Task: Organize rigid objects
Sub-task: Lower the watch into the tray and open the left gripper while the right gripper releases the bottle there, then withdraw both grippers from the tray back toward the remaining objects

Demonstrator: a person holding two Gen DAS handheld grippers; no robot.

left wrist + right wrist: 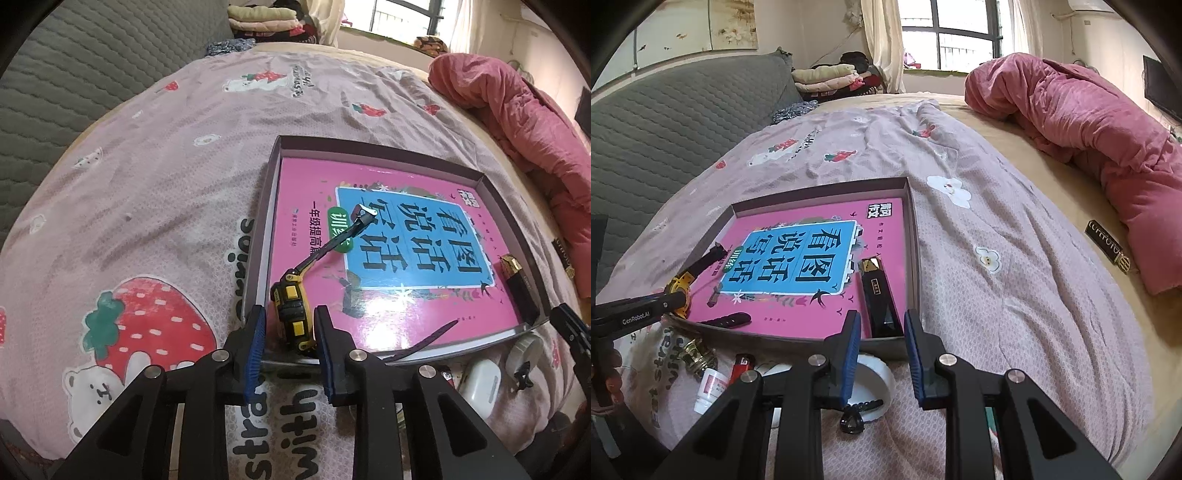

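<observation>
The yellow-and-black watch (291,314) sits in the shallow box (388,153), on the pink book (306,177) that fills the box floor, at the box's near-left corner; in the left wrist view it lies between the blue pads of the left gripper (290,334), and a gap shows on each side, so the jaws stand slightly apart and do not clamp it. One strap runs up toward 1 o'clock; the other (424,341) trails off toward 3 o'clock, its near end hidden behind the right finger. The black-and-gold case (879,299) lies in the box's near-right corner; in the right wrist view it sits just beyond the right gripper (881,334), whose jaws are a little apart and empty. Below the box, on the strawberry-print bedsheet (147,177), lie a white round lid (882,373), partly covered by the fingers, a red lighter (740,365), a small white bottle (709,387) and white earbuds case (480,382). A brass item at 9 o'clock is too cut off to name.
</observation>
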